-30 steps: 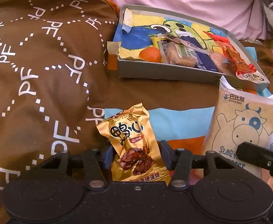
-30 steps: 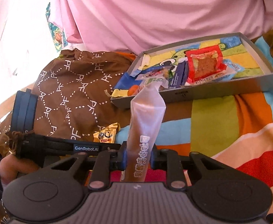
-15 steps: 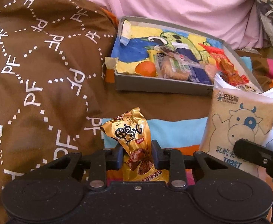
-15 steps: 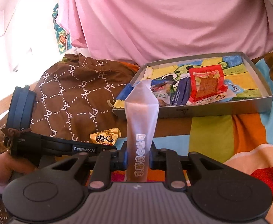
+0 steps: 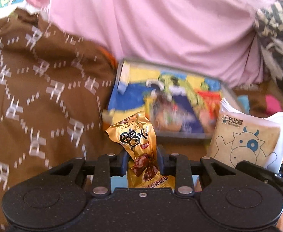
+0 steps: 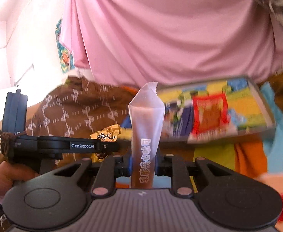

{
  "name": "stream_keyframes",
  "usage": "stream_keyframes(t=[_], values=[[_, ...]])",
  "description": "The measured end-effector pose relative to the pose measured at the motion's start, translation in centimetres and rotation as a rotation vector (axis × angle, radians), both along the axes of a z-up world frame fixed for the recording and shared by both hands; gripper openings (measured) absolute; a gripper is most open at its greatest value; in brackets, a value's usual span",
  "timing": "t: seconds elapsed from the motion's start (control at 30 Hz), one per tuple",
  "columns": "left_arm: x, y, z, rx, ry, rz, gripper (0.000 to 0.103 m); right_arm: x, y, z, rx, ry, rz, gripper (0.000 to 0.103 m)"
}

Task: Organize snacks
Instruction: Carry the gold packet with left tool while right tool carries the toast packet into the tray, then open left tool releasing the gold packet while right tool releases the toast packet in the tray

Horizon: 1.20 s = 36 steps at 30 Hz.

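- Left tongs (image 5: 142, 161): clenched on the gold snack packet (image 5: 139, 145), gripped around its lower half; packet stands upright, top tilted slightly left, clear of the bed.
- Right tongs (image 6: 142, 164): clenched on the toast packet (image 6: 146, 135), seen edge-on in the right wrist view as a tall frosted sleeve with a serrated top seam, upright.
- In the left wrist view the toast packet (image 5: 245, 143) shows its face: white wrapper, blue cow drawing, held at the right edge of frame by the right tongs' black arm.
- In the right wrist view the left tongs (image 6: 110, 147) sit just left of the toast packet, gold snack packet (image 6: 106, 135) poking above the arm; a hand (image 6: 8, 172) grips that handle at the lower left.
- Grey tray (image 5: 180, 135) lies on the bed beyond both packets, against the pink cloth (image 5: 160, 29). Cartoon-print liner inside, several snacks already in it; motion blur hides most details.
- Red packet (image 6: 209, 114) lies flat in the tray (image 6: 261, 100), toward its right half.
- Brown patterned blanket (image 5: 35, 96) is bunched against the tray's left edge.
- Striped bedsheet (image 6: 247, 154) covers the bed in front of the tray's near wall.
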<state>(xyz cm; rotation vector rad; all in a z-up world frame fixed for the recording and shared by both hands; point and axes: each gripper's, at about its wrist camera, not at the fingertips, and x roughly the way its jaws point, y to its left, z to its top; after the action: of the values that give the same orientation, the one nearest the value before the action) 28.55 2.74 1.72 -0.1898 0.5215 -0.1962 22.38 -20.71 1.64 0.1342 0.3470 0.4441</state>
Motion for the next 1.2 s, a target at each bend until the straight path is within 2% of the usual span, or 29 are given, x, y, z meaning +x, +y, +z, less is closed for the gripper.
stream_keyframes(t=[0.13,0.27,0.37,0.5,0.77,0.83,0.93,1.03,1.07,1.13,1.2], values=[[2.2,-0.4,2.4,-0.027,-0.047,-0.005,0.032,2.2,0.2,2.7,-0.010,-0.063,0.009,0.022],[5.7,-1.2,4.1,-0.033,-0.071,-0.020,0.032,6.1,0.7,5.1,-0.059,-0.119,0.003,0.022],[8.6,-1.8,4.2,-0.026,-0.080,-0.015,0.032,9.5,0.6,5.9,-0.062,-0.087,-0.011,0.022],[11.5,-2.3,3.6,-0.025,-0.041,0.009,0.032,13.1,0.3,6.1,-0.078,-0.029,-0.042,0.023],[13.1,-2.5,2.4,-0.003,-0.012,0.010,0.034,16.2,0.7,4.6,-0.165,0.017,-0.073,0.023],[13.4,-2.3,2.2,-0.011,0.001,0.012,0.038,16.9,0.8,4.4,-0.183,0.028,-0.070,0.024],[13.6,-1.8,2.2,-0.022,-0.001,0.036,0.043,17.5,1.0,4.5,-0.204,0.032,-0.096,0.031],[13.3,-1.4,2.3,-0.034,-0.014,0.053,0.058,17.5,0.8,4.9,-0.194,0.012,-0.104,0.047],[13.2,-1.3,2.4,-0.036,-0.020,0.058,0.059,17.3,0.8,5.1,-0.194,0.000,-0.107,0.053],[13.0,-1.2,2.8,-0.037,-0.033,0.065,0.069,16.9,0.7,5.5,-0.190,-0.023,-0.108,0.057],[12.6,-0.9,3.2,-0.046,-0.049,0.076,0.075,16.3,0.4,5.9,-0.175,-0.039,-0.118,0.069]])
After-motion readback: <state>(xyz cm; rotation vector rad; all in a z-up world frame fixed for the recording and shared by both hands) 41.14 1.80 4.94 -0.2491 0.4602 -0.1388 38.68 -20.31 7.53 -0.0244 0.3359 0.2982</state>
